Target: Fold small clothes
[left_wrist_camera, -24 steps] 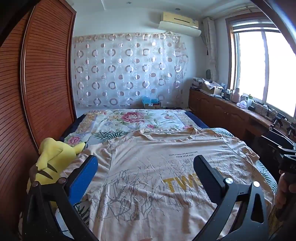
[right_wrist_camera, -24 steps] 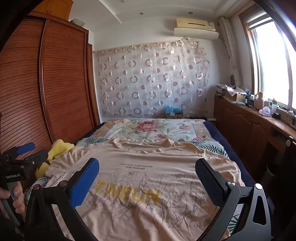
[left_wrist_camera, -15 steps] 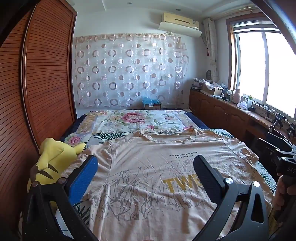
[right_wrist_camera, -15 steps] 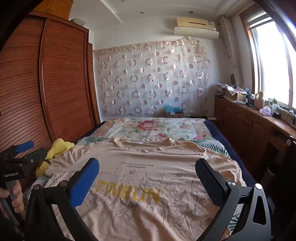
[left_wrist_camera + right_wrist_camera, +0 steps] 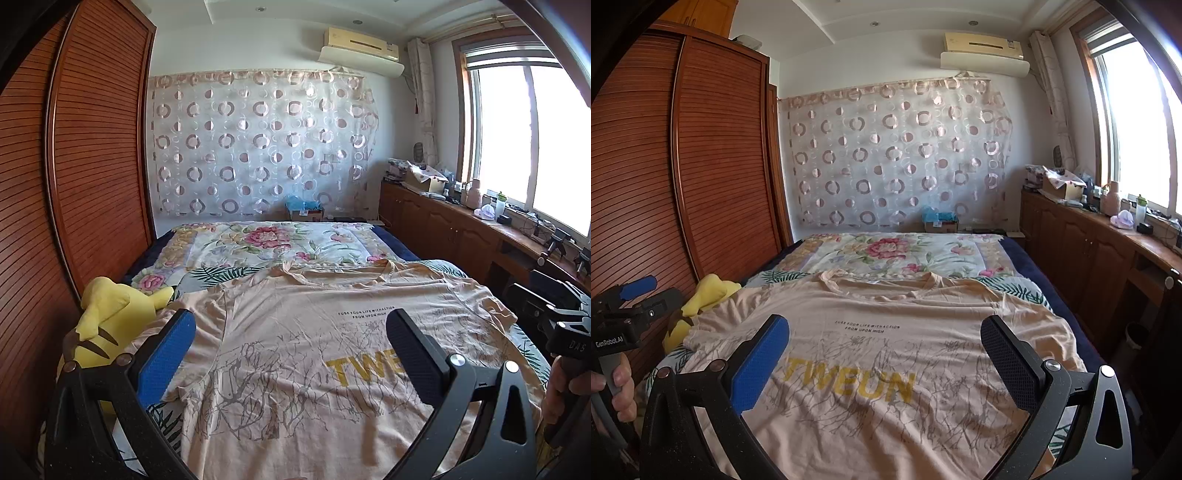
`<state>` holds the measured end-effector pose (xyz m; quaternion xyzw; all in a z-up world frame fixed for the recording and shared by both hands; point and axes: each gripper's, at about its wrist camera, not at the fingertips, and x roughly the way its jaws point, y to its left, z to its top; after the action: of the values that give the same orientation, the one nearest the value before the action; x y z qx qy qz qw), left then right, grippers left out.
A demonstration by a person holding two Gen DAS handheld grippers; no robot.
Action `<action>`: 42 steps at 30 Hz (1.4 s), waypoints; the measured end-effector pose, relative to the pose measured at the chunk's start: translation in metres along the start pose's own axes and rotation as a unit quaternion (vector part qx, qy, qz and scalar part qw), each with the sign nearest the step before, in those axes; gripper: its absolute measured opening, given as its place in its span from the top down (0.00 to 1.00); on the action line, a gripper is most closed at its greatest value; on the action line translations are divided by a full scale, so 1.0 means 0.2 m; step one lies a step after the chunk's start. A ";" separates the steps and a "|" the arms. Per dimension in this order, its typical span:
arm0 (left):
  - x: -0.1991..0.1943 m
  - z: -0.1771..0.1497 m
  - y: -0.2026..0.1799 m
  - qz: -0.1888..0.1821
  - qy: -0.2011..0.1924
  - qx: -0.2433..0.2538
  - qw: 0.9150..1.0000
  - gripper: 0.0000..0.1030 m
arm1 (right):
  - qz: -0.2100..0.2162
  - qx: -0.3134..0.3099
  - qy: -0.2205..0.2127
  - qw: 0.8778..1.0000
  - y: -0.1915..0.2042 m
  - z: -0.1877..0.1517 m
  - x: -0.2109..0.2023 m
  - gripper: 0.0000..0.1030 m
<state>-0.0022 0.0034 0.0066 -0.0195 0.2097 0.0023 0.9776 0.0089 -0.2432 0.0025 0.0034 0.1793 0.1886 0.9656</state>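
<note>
A peach T-shirt (image 5: 295,339) with yellow letters and a grey branch print lies spread flat, front up, on the bed, collar at the far end. It also shows in the right wrist view (image 5: 871,354). My left gripper (image 5: 290,321) is open and empty, held above the shirt's near left part. My right gripper (image 5: 884,328) is open and empty, held above the shirt's near right part. Each gripper shows at the edge of the other's view, held by a hand.
A yellow plush toy (image 5: 110,317) lies at the bed's left edge by the wooden wardrobe (image 5: 74,166). A floral quilt (image 5: 273,240) covers the far half of the bed. A wooden counter (image 5: 1108,236) with clutter runs along the right under the window.
Both grippers have risen or tilted slightly; the views shift a little. The shirt has not moved and both grippers stay open.
</note>
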 end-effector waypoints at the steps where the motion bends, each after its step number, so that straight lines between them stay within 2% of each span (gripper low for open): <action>1: 0.00 0.00 0.00 0.000 -0.001 0.000 1.000 0.00 | 0.000 -0.001 0.001 1.000 0.00 0.00 0.00 0.00; 42: -0.02 0.01 -0.01 0.004 -0.004 0.004 1.000 0.00 | 0.002 0.000 0.000 1.000 0.02 0.00 0.01 0.00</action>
<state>-0.0054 0.0013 0.0100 -0.0144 0.2056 0.0055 0.9785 0.0082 -0.2394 0.0016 0.0037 0.1789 0.1908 0.9652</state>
